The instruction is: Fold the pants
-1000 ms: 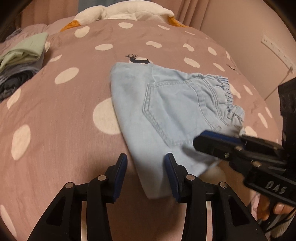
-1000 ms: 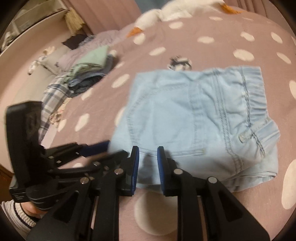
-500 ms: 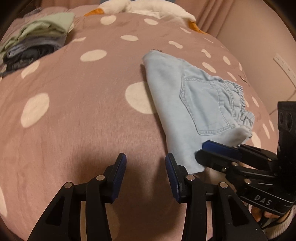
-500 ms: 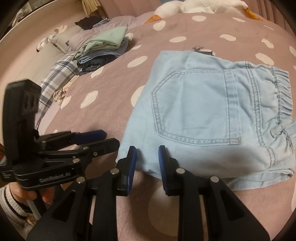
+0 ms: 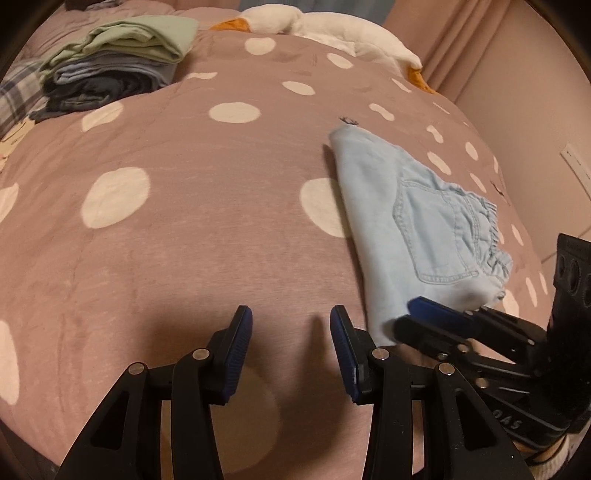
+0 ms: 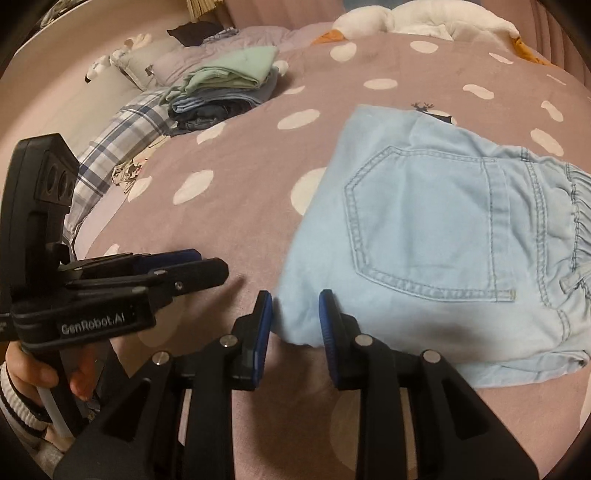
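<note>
Light blue denim pants (image 5: 413, 221) lie folded on the pink dotted bedspread (image 5: 184, 251), back pocket up and elastic waistband to the right. My left gripper (image 5: 291, 325) hangs open over bare bedspread just left of the pants, nothing between its fingers. In the right wrist view the pants (image 6: 424, 221) fill the right half. My right gripper (image 6: 295, 310) stands slightly open at their near left corner. The cloth corner lies between its fingers, and the pads do not press on it. Each gripper shows in the other's view: the right gripper (image 5: 424, 314), the left gripper (image 6: 195, 262).
A stack of folded clothes (image 5: 118, 62) with a green piece on top sits at the far left of the bed. A white plush goose (image 5: 325, 29) lies along the far edge. A plaid cloth (image 6: 122, 136) hangs at the left side. A wall stands on the right.
My left gripper has slid left off the pants' near edge onto bare bedspread. My right gripper has shifted left toward the pants' near left corner, and its jaws stand a little wider.
</note>
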{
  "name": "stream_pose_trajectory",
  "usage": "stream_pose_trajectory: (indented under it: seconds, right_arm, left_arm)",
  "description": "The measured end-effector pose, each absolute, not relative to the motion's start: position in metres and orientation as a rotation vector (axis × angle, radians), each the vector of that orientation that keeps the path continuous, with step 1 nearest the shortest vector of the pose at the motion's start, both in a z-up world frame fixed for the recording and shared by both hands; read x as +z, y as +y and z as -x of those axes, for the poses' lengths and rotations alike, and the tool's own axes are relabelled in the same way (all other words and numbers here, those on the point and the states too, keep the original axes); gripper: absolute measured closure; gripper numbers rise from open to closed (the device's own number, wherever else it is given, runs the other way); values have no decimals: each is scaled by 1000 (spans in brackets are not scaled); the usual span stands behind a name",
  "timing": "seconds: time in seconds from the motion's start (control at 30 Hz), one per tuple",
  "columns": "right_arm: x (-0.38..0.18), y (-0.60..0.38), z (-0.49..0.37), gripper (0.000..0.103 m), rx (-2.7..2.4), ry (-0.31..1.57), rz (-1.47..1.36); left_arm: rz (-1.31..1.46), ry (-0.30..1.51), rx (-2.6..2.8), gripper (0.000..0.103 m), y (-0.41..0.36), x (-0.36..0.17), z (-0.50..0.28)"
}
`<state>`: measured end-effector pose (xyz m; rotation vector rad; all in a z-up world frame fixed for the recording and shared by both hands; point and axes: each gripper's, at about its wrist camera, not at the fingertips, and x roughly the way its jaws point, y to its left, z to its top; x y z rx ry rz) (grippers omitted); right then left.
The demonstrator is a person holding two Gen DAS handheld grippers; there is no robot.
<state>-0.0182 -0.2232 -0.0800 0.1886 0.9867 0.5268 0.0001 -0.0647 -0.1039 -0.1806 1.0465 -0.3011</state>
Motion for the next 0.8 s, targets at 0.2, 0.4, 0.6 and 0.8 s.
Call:
stream_pose_trajectory:
  seconds: [0.2, 0.4, 0.6, 0.8]
  right_arm:
    - [-71, -253, 25, 69, 558, 989, -316]
    - [-57, -321, 39, 44, 388, 915, -439]
    - [-57, -385, 54, 24, 206, 881, -532]
    - [-76, -438, 61, 16, 122, 899, -746]
  left_arm:
    - [208, 1064, -299, 61, -61, -105, -4]
    - [195, 1062, -315, 51, -73, -102, -8]
    - [172, 1068, -315, 36, -82, -100, -13]
    - [202, 1090, -315, 35, -80, -104, -18]
